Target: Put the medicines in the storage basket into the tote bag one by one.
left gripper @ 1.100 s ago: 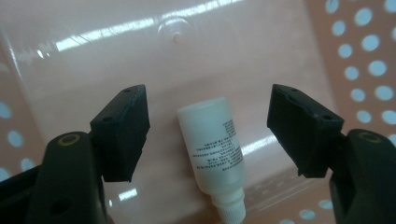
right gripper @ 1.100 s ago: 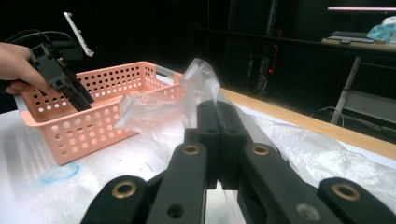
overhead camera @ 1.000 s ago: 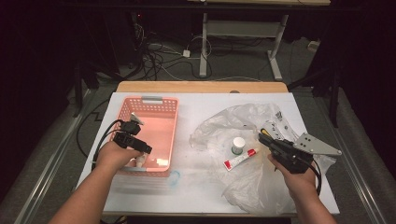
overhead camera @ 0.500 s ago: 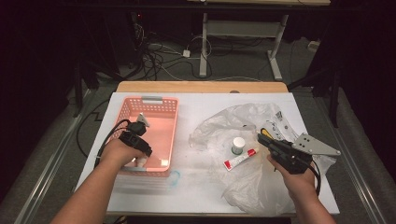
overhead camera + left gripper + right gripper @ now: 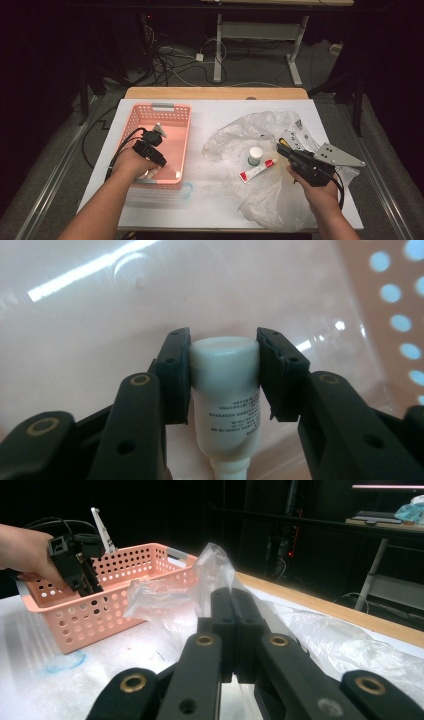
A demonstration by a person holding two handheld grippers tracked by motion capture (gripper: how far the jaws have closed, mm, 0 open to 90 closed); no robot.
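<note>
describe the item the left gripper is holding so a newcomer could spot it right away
Start at the pink perforated basket on the table's left side. The left gripper reaches down into its near end, jaws closed on a small white bottle with fine printed text on its side. Unlike the white-capped jar and red-capped tube on the plastic bag, it is inside the basket.

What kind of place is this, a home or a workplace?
Probably a workplace, a lab or recording room. A white-covered table stands in a dark room, loose cables lie on the floor behind it, and the metal frame of another desk stands further back. Nothing looks domestic.
</note>
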